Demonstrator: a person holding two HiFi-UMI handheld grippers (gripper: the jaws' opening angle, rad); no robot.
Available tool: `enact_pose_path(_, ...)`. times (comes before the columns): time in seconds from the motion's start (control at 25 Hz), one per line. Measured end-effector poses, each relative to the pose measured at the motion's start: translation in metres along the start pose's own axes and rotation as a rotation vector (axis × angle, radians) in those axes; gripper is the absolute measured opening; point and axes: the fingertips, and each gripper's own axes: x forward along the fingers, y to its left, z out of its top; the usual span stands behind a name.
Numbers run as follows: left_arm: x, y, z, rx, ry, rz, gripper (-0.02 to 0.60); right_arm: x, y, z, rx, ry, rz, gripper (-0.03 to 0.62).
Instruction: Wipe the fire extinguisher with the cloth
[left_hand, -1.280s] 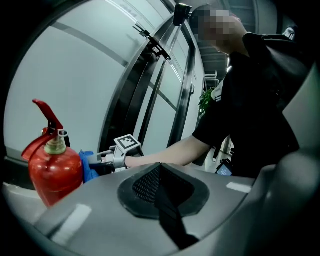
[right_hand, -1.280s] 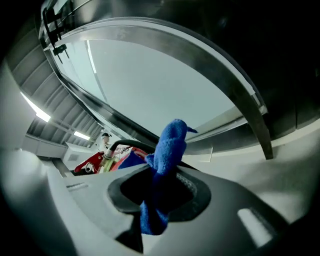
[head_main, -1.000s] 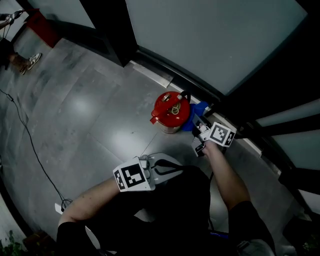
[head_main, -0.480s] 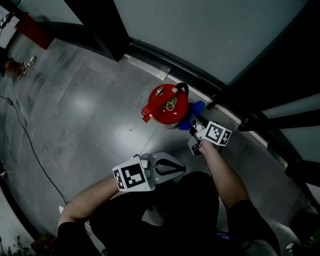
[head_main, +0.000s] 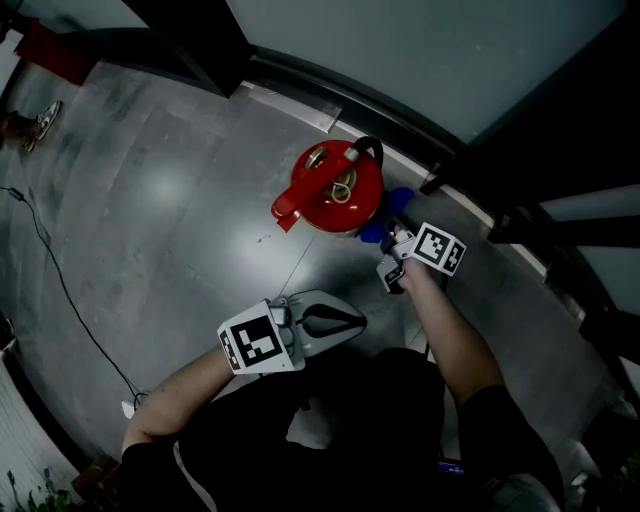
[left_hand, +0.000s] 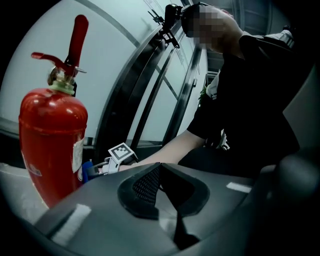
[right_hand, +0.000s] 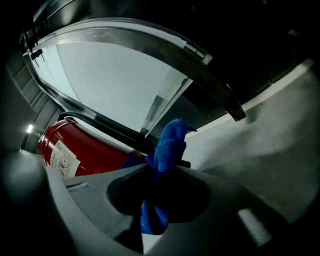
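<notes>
A red fire extinguisher (head_main: 332, 187) stands upright on the grey floor by the window wall; it also fills the left of the left gripper view (left_hand: 51, 140) and lies at the left of the right gripper view (right_hand: 85, 150). My right gripper (head_main: 392, 252) is shut on a blue cloth (right_hand: 167, 152), and the cloth (head_main: 385, 222) touches the extinguisher's right side low down. My left gripper (head_main: 345, 322) hangs shut with nothing in it, nearer to me and apart from the extinguisher.
A dark window frame and sill (head_main: 300, 95) run behind the extinguisher. A black cable (head_main: 60, 290) trails over the floor at the left. A person's shoe (head_main: 40, 118) shows at the far left edge.
The extinguisher's red handle has swung further toward the left. My right gripper with the cloth stays pressed at its right side. The left gripper has barely moved.
</notes>
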Motion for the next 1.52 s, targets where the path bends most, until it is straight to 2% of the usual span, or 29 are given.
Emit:
enact_pose_path(0.12,0.004,-0.007,-0.006,-0.021,-0.003,-0.01,0.008,0.003,-0.018,-0.008,0.09,-0.02,-0.016,0.089)
enact_pose_path(0.36,0.0,-0.006,-0.009,-0.021,0.002,0.016,0.008,0.016,-0.05,-0.023,0.146,-0.041,-0.062,0.089)
enact_pose_path(0.68,-0.004,-0.02,-0.032,-0.01,0.081,0.026,0.008,0.024,-0.08,-0.037,0.046,0.014,-0.16,0.089)
enact_pose_path(0.84,-0.007,-0.029,-0.039,0.014,0.116,0.02,0.007,0.017,-0.075,-0.035,-0.033,0.054,-0.171,0.089)
enact_pose_path(1.04,-0.02,-0.017,-0.005,0.076,0.102,0.033,0.008,-0.022,-0.016,0.001,-0.105,0.033,-0.071,0.089)
enact_pose_path(1.16,-0.02,-0.013,0.031,0.123,0.096,0.015,0.007,-0.054,0.04,0.03,-0.159,0.008,0.017,0.089)
enact_pose_path(1.28,-0.017,-0.019,0.078,0.156,0.05,-0.007,0.008,-0.085,0.105,0.056,-0.225,-0.022,0.113,0.089)
enact_pose_path(1.4,-0.016,-0.033,0.115,0.164,-0.011,-0.029,0.008,-0.109,0.179,0.08,-0.311,-0.053,0.243,0.089)
enact_pose_path(1.52,-0.016,-0.055,0.12,0.129,-0.019,-0.07,0.008,-0.129,0.244,0.088,-0.387,-0.067,0.343,0.089)
